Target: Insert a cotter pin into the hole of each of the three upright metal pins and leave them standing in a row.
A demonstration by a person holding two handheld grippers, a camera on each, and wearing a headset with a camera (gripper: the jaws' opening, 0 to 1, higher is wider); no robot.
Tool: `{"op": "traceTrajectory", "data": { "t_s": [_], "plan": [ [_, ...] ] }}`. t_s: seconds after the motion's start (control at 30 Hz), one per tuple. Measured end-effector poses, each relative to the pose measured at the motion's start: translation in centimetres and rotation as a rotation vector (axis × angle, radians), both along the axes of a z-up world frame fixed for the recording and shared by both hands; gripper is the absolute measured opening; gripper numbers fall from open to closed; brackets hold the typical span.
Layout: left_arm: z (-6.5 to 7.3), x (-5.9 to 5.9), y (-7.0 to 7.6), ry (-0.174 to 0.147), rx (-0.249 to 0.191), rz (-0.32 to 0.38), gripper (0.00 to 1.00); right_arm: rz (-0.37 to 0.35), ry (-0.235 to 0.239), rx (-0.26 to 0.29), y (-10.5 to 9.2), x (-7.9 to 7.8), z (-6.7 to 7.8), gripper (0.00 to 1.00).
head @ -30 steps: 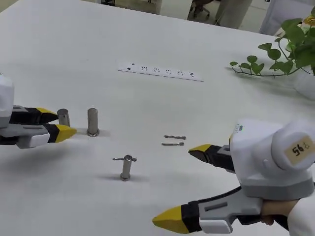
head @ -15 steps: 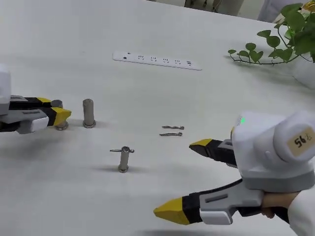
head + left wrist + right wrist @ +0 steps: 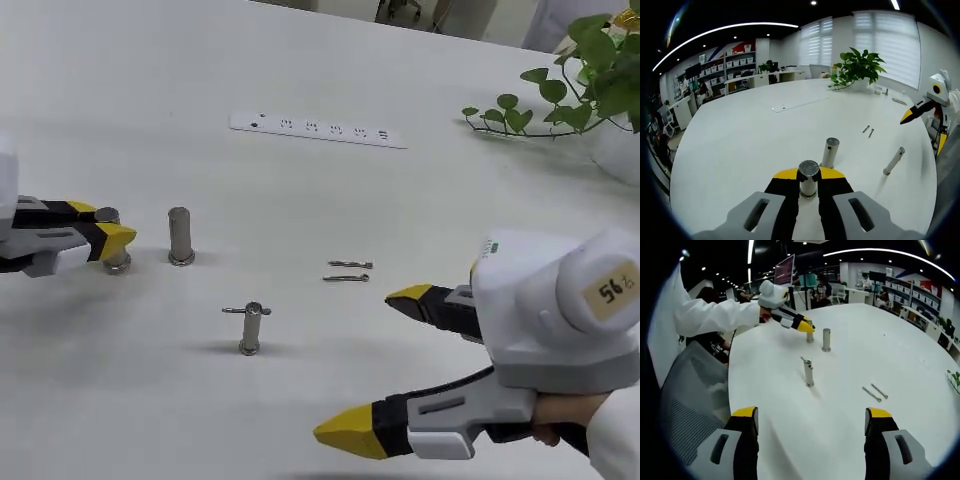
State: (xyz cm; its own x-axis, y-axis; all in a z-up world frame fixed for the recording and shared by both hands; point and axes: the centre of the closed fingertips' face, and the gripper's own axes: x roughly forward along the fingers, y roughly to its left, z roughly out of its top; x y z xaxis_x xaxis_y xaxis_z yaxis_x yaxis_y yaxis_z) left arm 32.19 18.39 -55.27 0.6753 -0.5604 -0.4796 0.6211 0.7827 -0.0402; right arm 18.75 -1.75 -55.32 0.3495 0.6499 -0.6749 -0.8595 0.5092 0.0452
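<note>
Three steel pins stand upright on the white table [image 3: 300, 80]. My left gripper [image 3: 108, 236] is shut on the leftmost pin [image 3: 116, 258] [image 3: 808, 177], which rests on the table. The second pin [image 3: 180, 236] [image 3: 829, 152] stands just to its right, bare. Nearer me, the third pin [image 3: 250, 328] [image 3: 808, 372] carries a cotter pin [image 3: 236, 311] through its top. Two loose cotter pins [image 3: 348, 271] [image 3: 875, 391] lie side by side in mid-table. My right gripper [image 3: 378, 365] [image 3: 812, 420] hovers open and holds nothing, to the right of the third pin.
A white power strip [image 3: 318, 130] lies across the far side of the table. A potted plant [image 3: 590, 80] stands at the far right. A mesh chair [image 3: 695, 410] sits past the table edge in the right gripper view.
The left gripper's jaws have closed in on the leftmost pin. The right gripper has hardly moved; the head camera has shifted a little.
</note>
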Motion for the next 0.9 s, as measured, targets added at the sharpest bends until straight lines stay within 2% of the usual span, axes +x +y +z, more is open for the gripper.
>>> {"op": "traceTrajectory", "data": {
  "t_s": [0.17, 0.33, 0.5, 0.57, 0.67, 0.9],
  "plan": [
    [1.5, -1.3, -0.8, -0.011, -0.001, -0.039, 0.09, -0.003, -0.024, 0.010, -0.2, 0.2, 0.6, 0.86],
    [2.7, -3.3, -2.6, -0.015, -0.016, -0.080, 0.09, -0.010, -0.043, 0.024, -0.5, 0.4, 1.2, 0.86],
    [4.6, -4.9, -4.5, -0.043, -0.046, -0.132, 0.10, -0.004, -0.064, 0.029, -0.8, 0.8, 1.8, 0.86],
    [5.1, -5.5, -5.1, -0.049, -0.044, -0.147, 0.10, -0.003, -0.072, 0.028, -0.9, 1.0, 2.1, 0.86],
    [5.5, -6.2, -5.9, -0.056, -0.042, -0.170, 0.09, 0.002, -0.084, 0.036, -1.0, 1.0, 2.5, 0.86],
    [5.8, -9.0, -9.3, -0.051, -0.048, -0.262, 0.10, 0.016, -0.081, 0.047, -0.6, 0.5, 2.6, 0.86]
  ]
}}
